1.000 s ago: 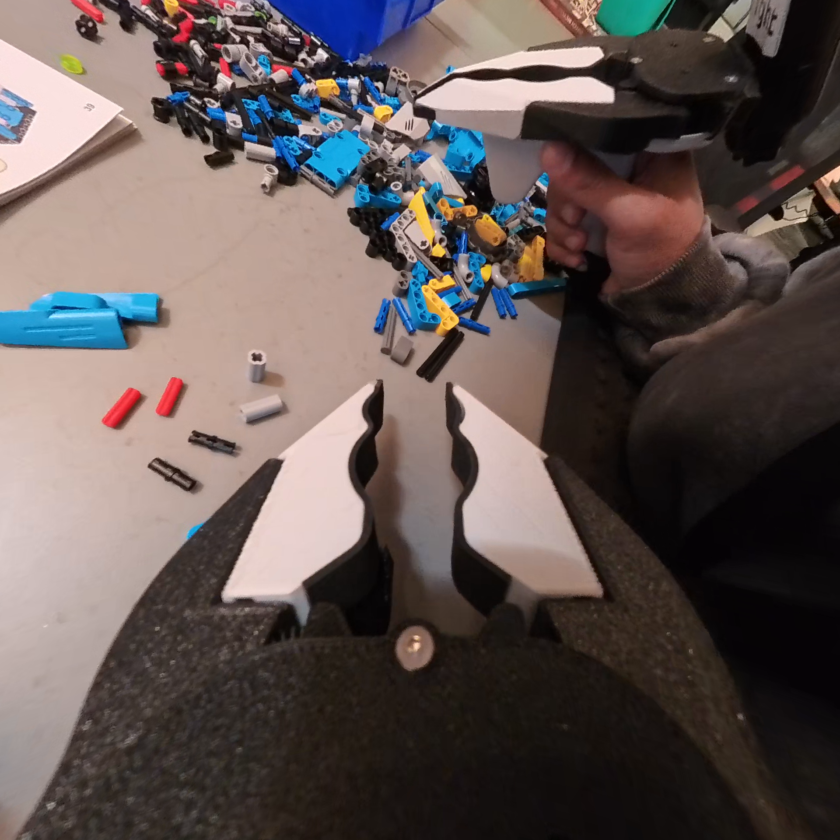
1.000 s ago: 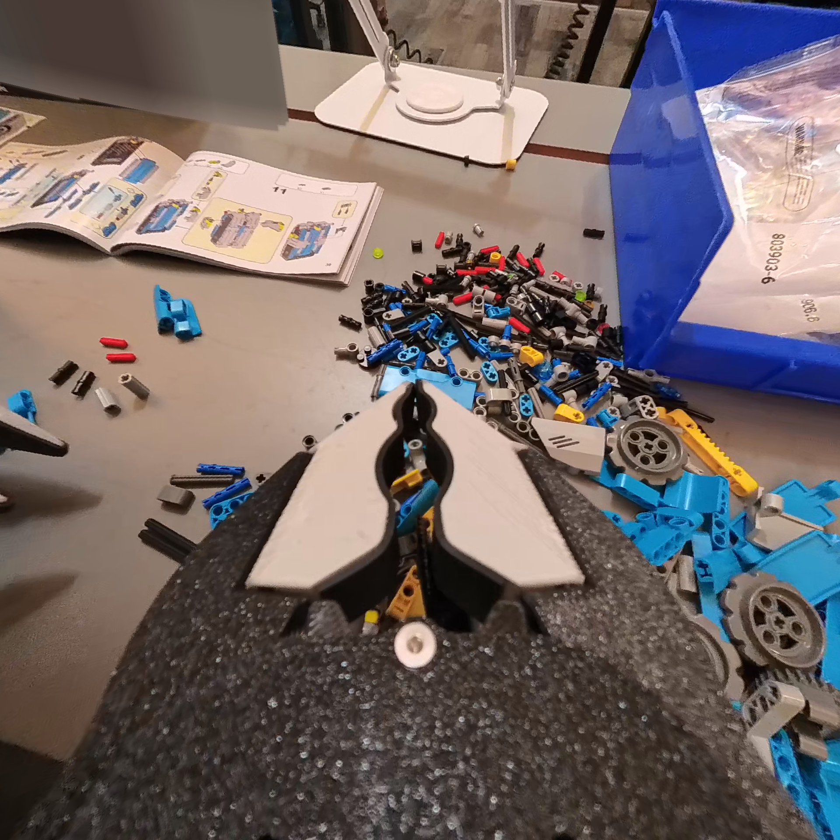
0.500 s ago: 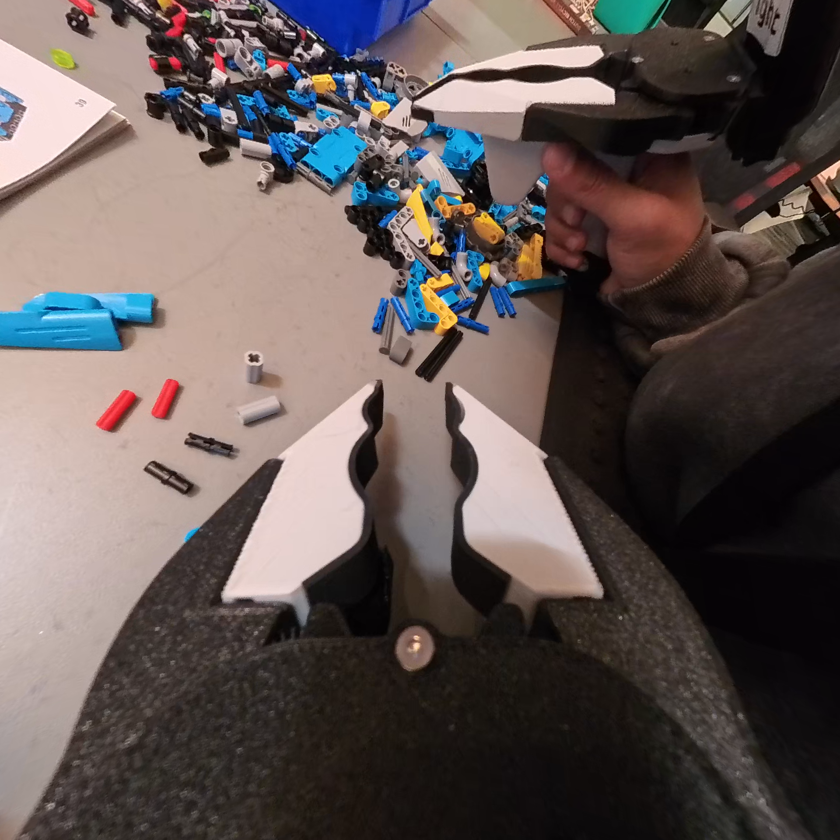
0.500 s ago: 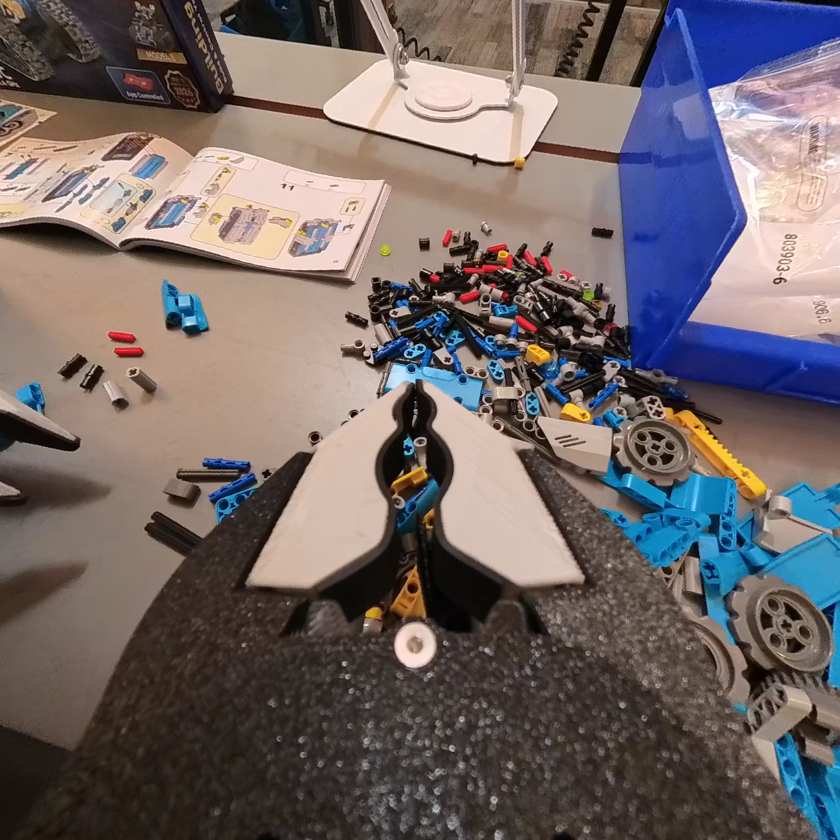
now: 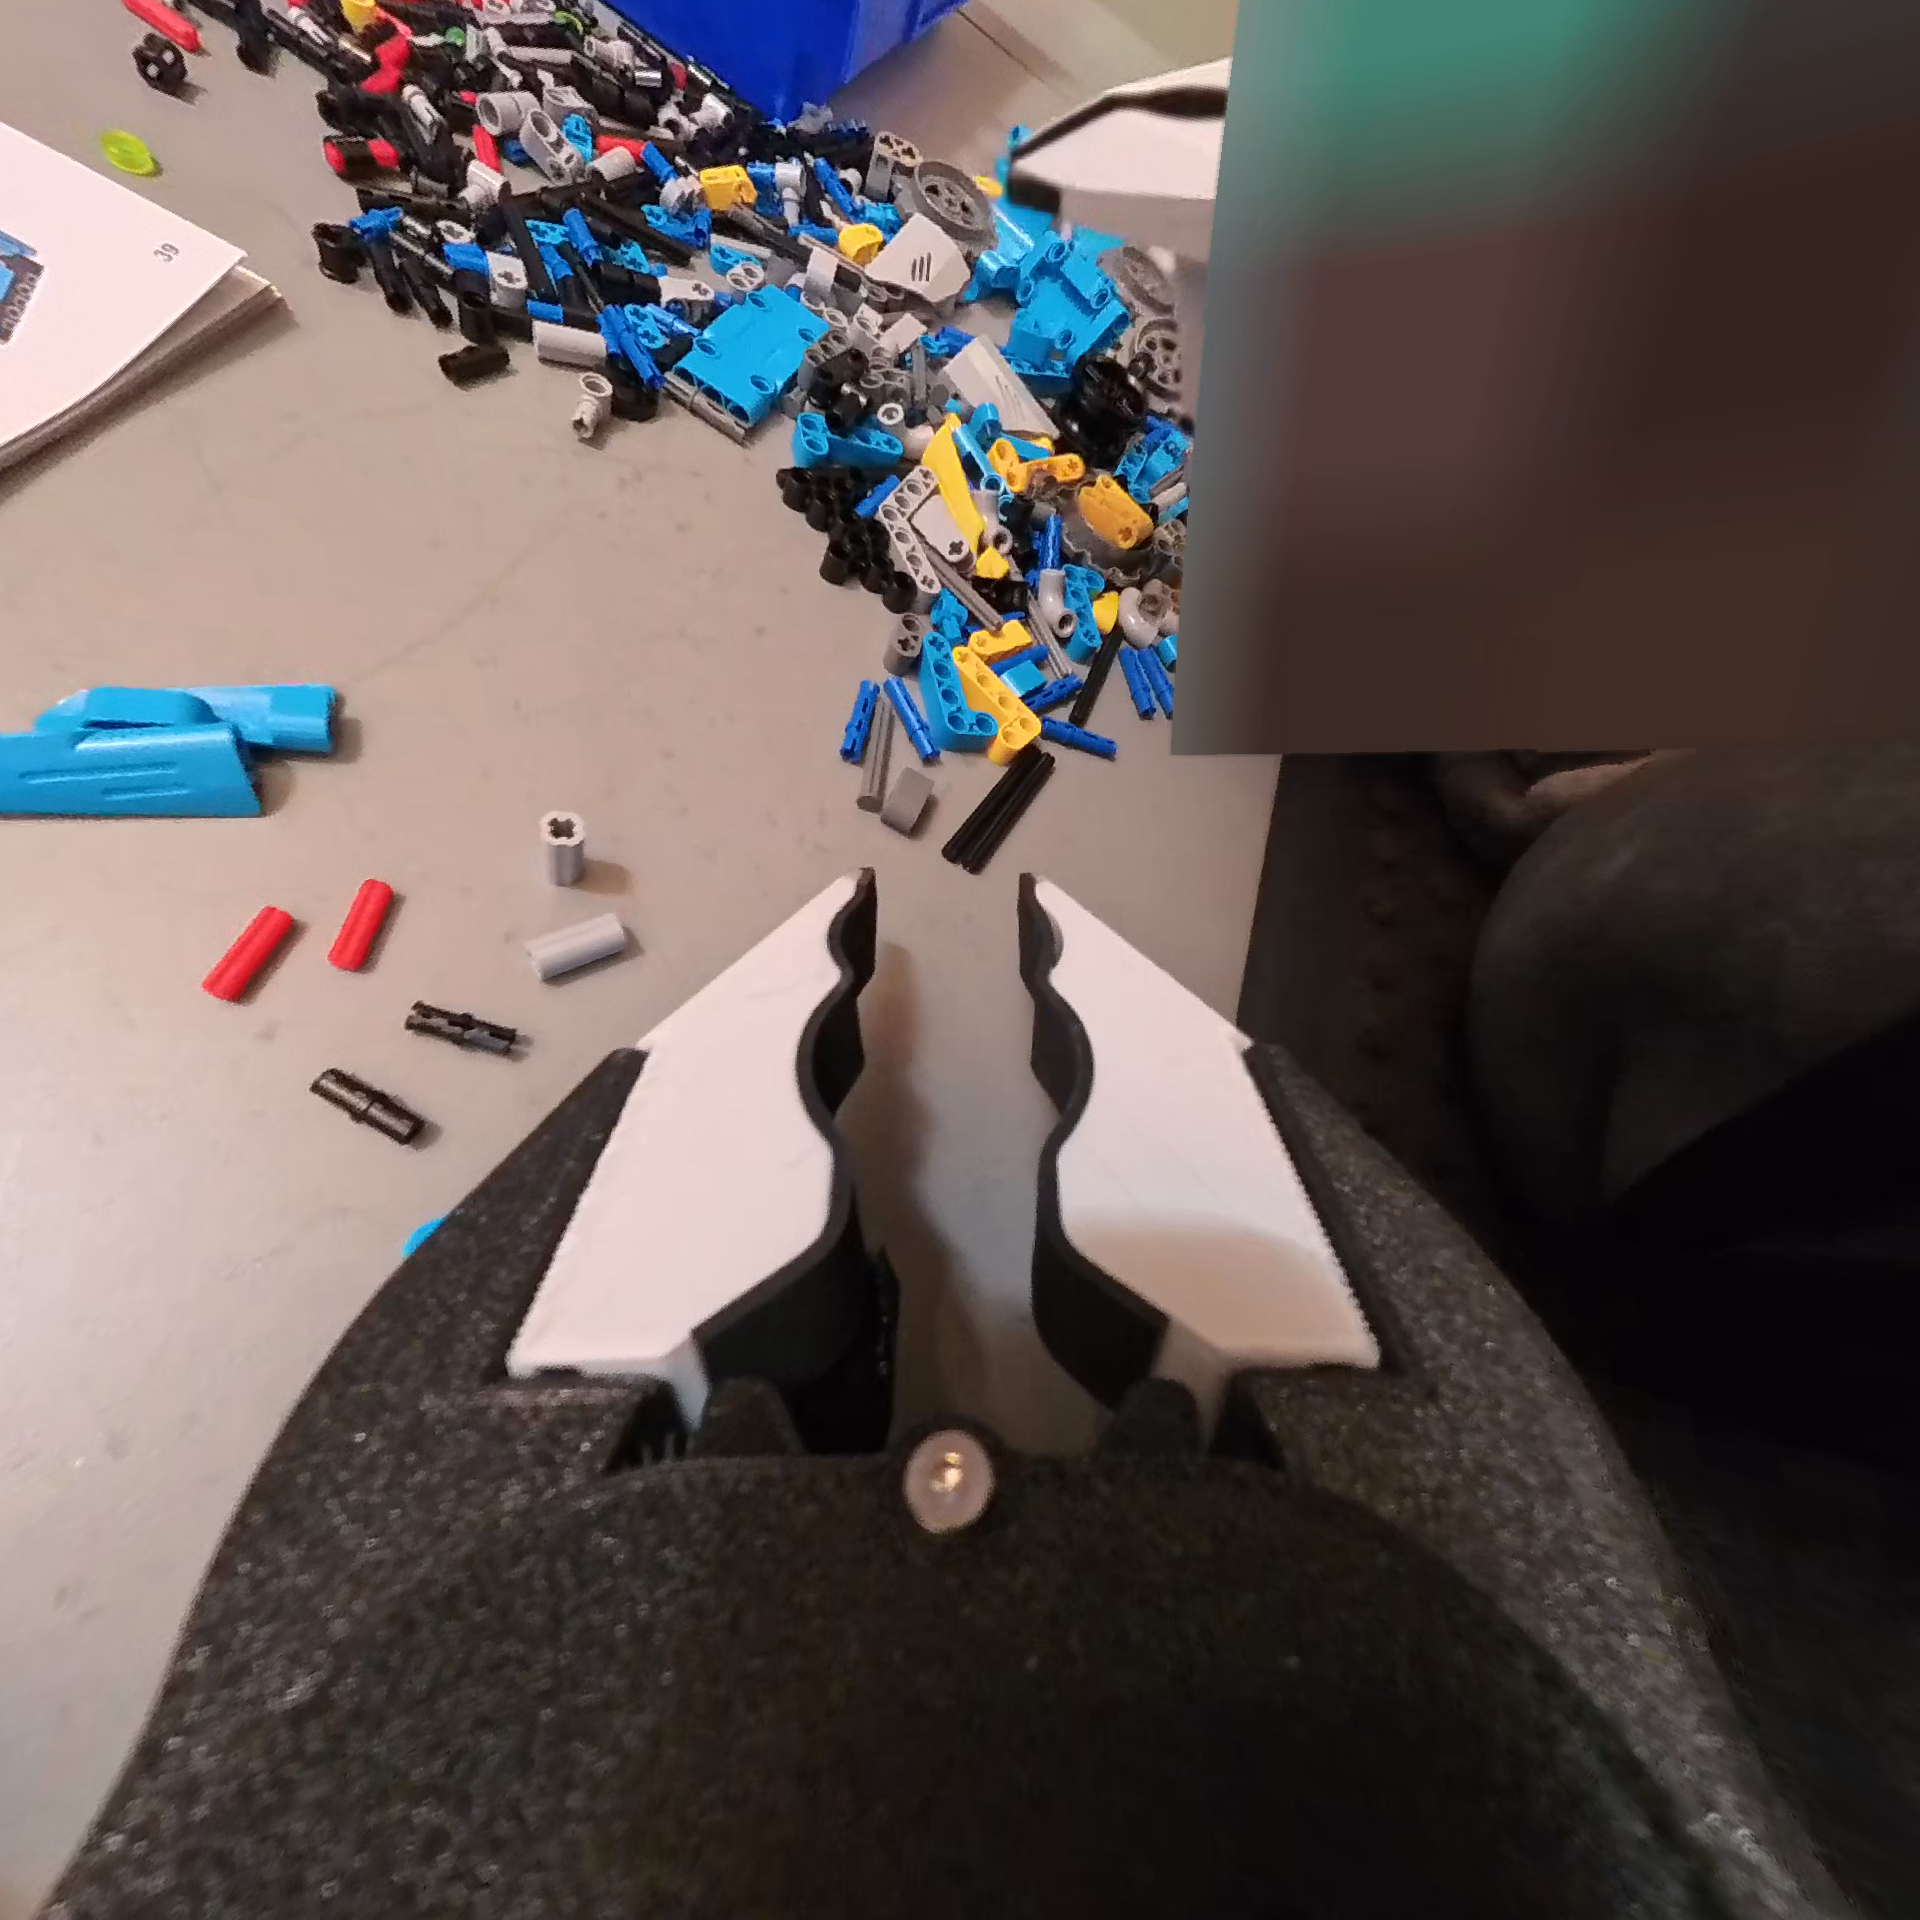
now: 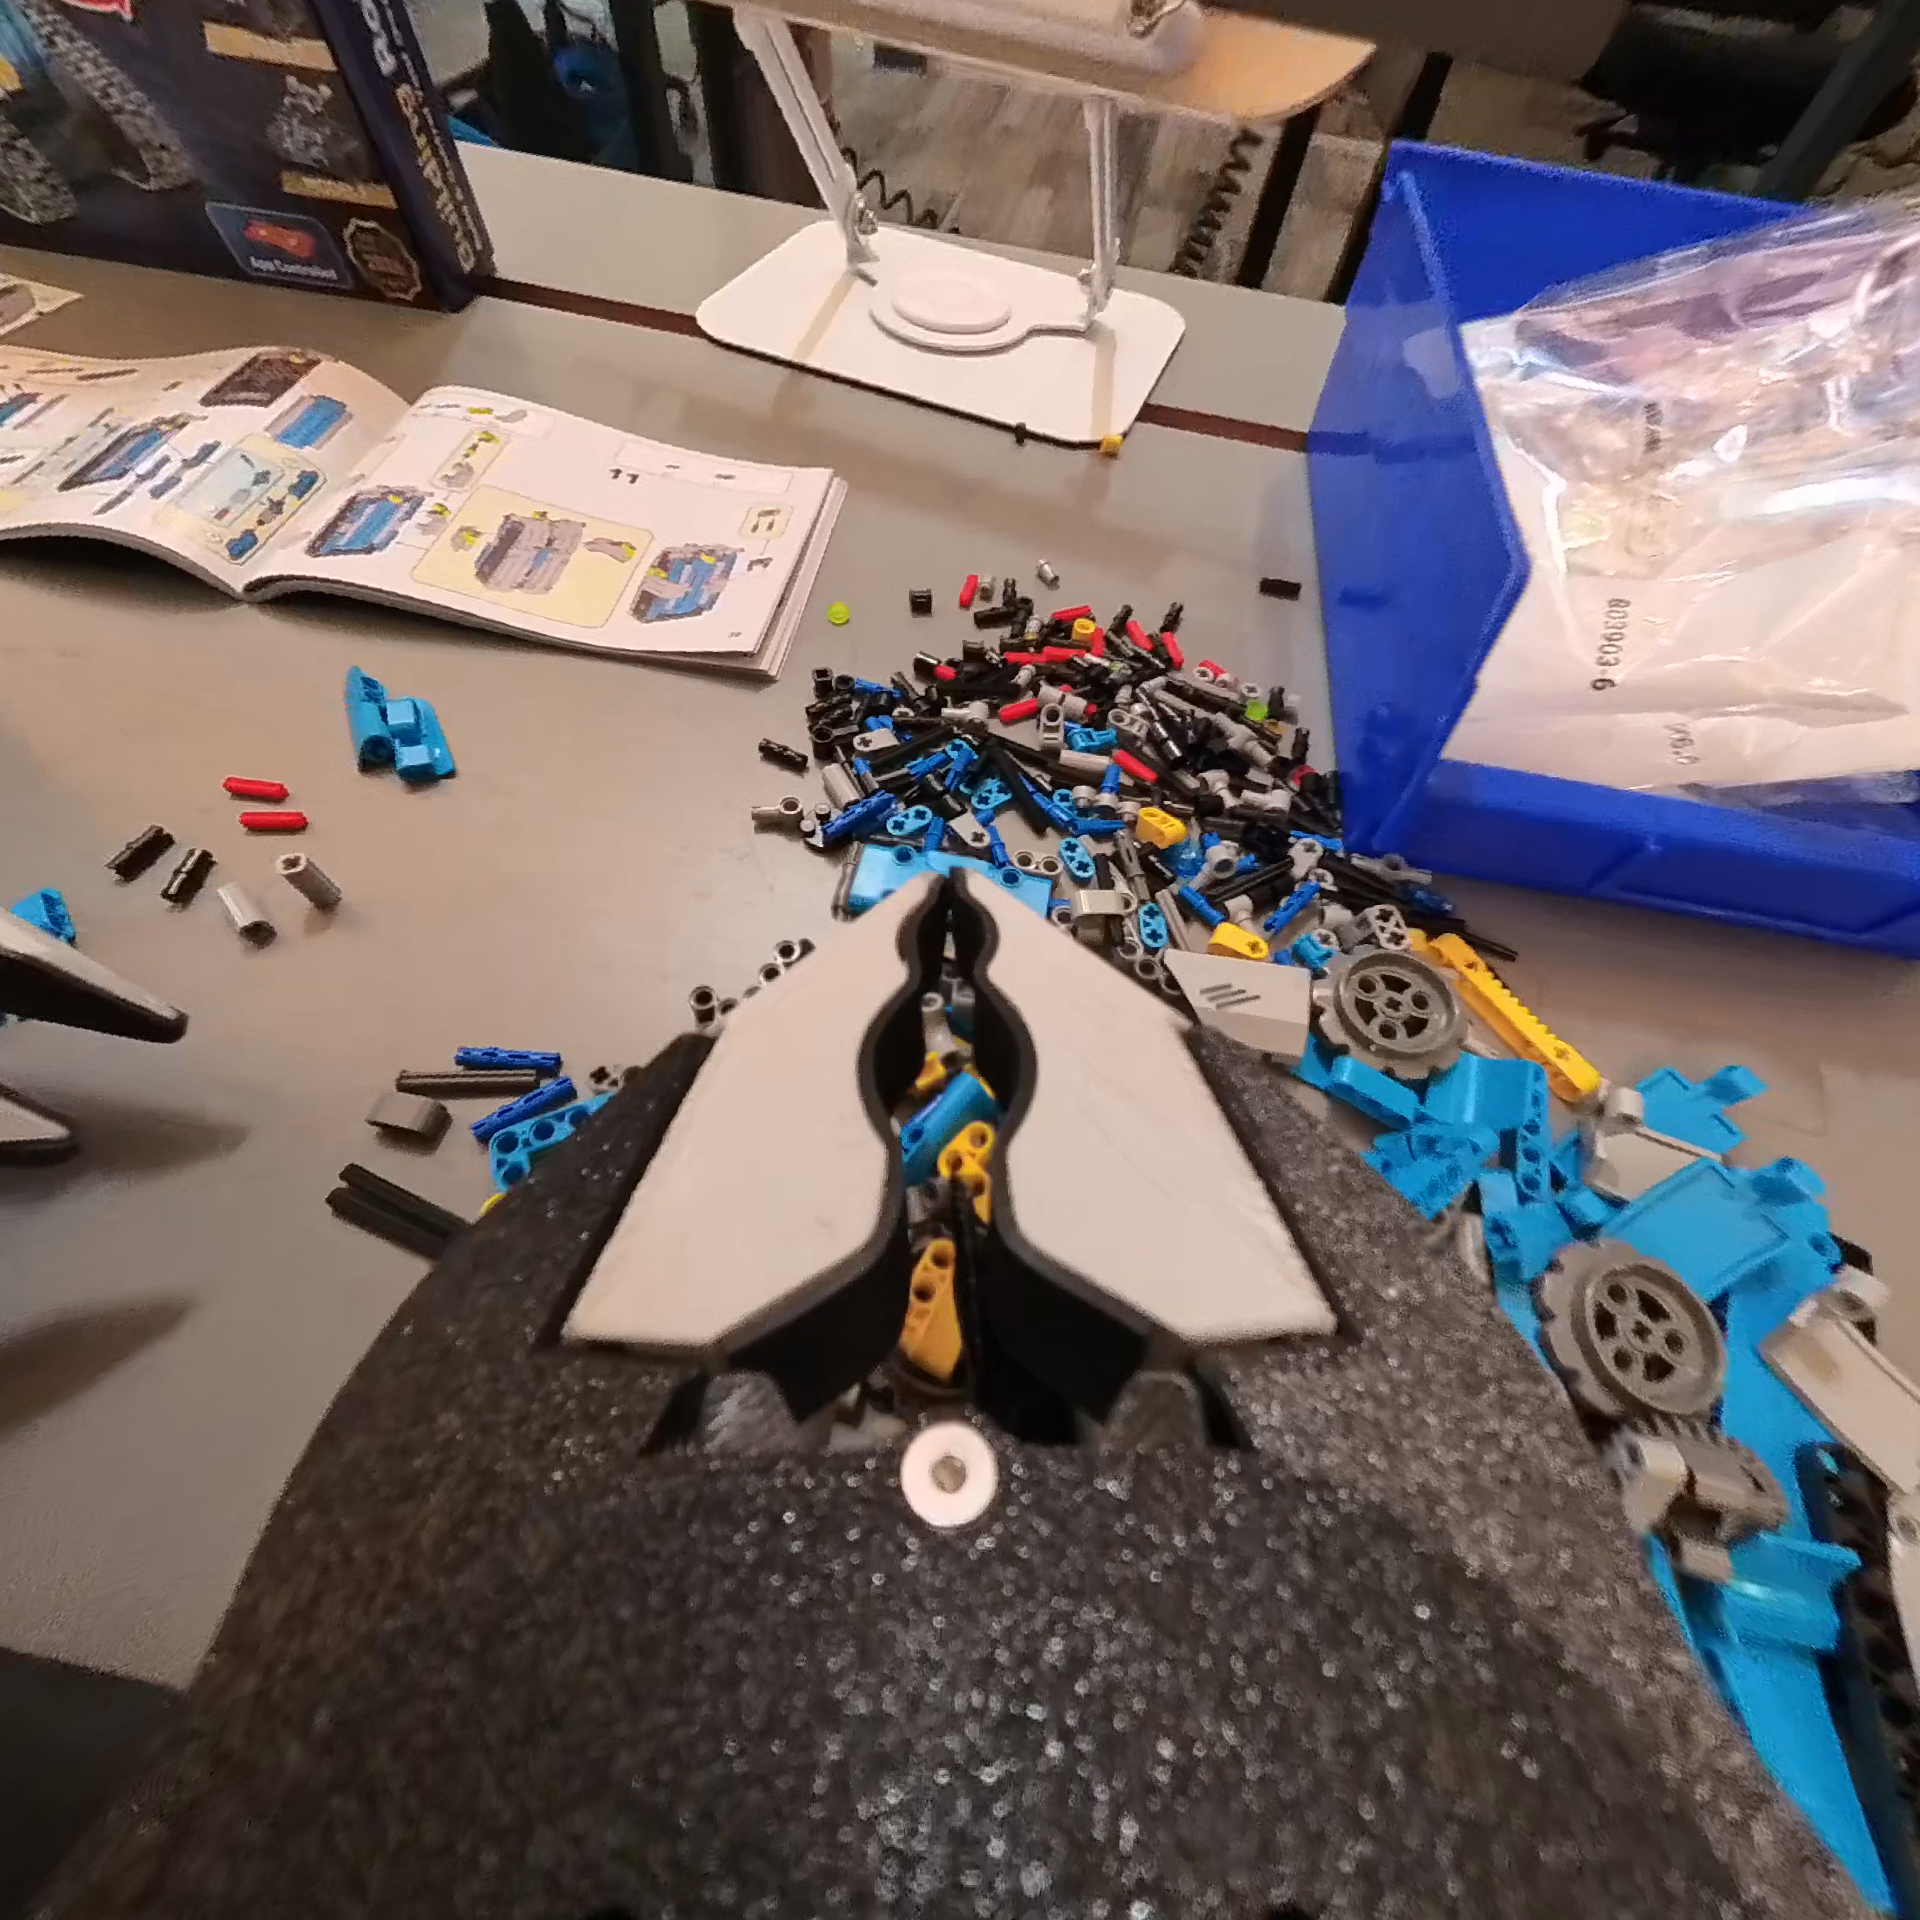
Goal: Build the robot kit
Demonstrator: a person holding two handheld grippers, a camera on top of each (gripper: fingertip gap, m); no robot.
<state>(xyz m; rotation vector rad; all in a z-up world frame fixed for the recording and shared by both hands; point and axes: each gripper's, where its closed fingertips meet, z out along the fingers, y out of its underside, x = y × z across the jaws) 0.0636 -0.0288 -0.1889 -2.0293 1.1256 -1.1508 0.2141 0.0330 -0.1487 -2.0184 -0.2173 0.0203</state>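
Note:
My left gripper is open and empty, low over bare grey table near its front edge. Two black axles lie just beyond its tips. Two grey sleeves, two red pins and two black pins lie to its left. My right gripper is shut, tips together with nothing seen between them, held above the near edge of a pile of small building parts. The pile also shows in the left wrist view. One white finger of the right gripper shows there.
A blue bin with a plastic bag stands right of the pile. An open instruction booklet lies at the back left, a dark box and a white lamp base behind. A light blue assembled piece lies left. Tip to tip, the grippers are about 15 centimetres apart.
The right gripper has stayed shut and tilted up and back, bringing the box and the far table edge into view. The left gripper stays open and has drifted only slightly.

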